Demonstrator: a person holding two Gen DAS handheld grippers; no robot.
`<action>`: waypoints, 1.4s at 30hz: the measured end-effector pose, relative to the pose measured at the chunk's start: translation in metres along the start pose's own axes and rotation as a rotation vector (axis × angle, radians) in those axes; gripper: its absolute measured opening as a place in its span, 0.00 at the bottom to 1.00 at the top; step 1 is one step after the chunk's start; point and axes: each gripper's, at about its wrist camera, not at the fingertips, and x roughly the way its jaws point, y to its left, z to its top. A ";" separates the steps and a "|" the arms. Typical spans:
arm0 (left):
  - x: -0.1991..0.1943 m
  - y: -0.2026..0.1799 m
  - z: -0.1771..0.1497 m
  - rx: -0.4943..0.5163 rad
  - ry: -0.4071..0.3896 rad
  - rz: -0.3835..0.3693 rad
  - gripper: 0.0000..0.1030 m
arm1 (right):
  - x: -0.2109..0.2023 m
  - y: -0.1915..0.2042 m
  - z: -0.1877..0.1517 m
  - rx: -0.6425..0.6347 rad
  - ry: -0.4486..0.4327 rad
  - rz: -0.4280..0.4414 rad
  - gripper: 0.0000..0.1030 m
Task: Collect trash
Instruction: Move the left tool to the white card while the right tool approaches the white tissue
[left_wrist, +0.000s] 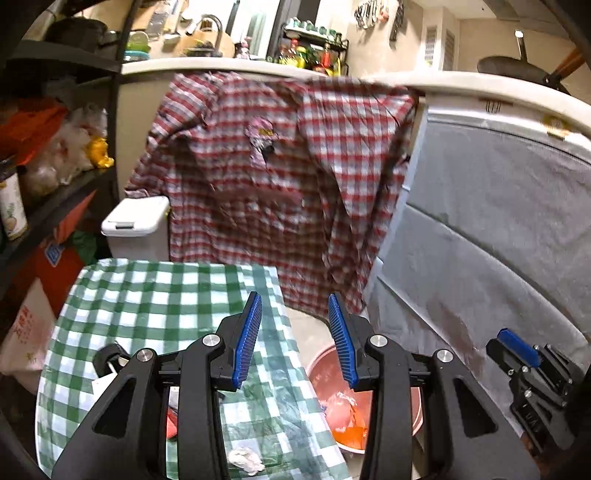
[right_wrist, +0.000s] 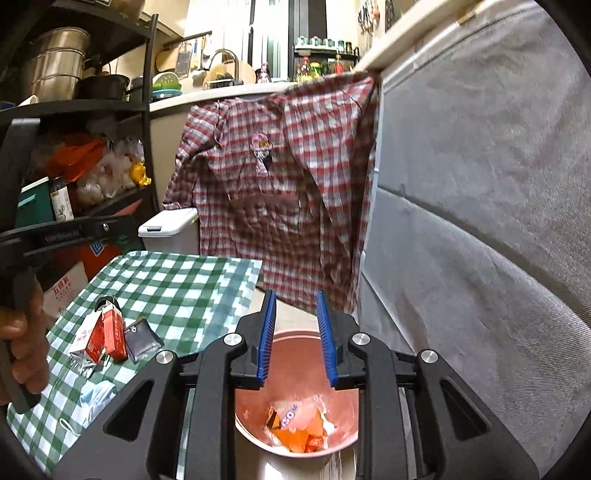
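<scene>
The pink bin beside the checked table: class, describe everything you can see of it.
The pink bin is a round, open-topped pail that looks like smooth plastic, standing upright on the pale floor between the green-checked table and the grey padded panel. No lid shows. Inside lie crumpled orange and white wrappers, well below the rim. The right gripper hangs open above it, touching nothing. Its base is hidden.

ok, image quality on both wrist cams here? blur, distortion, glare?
Left wrist: heavy fisheye bending of the counter edge, plaid shirt slightly motion-smeared, black vignette at the corners, warm indoor light. Right wrist: same barrel distortion, somewhat sharper; the pink trash bin and its wrappers read clearly, small glare on the fingers' metal bolts.
</scene>
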 end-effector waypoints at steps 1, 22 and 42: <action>-0.003 0.002 0.001 0.010 -0.008 0.007 0.37 | -0.001 0.003 0.000 -0.002 -0.005 0.000 0.23; -0.031 0.071 0.006 0.027 -0.058 0.099 0.37 | 0.016 0.086 0.006 -0.044 -0.031 0.057 0.30; -0.043 0.162 -0.004 -0.022 -0.031 0.172 0.37 | 0.051 0.124 0.003 0.029 0.027 0.199 0.23</action>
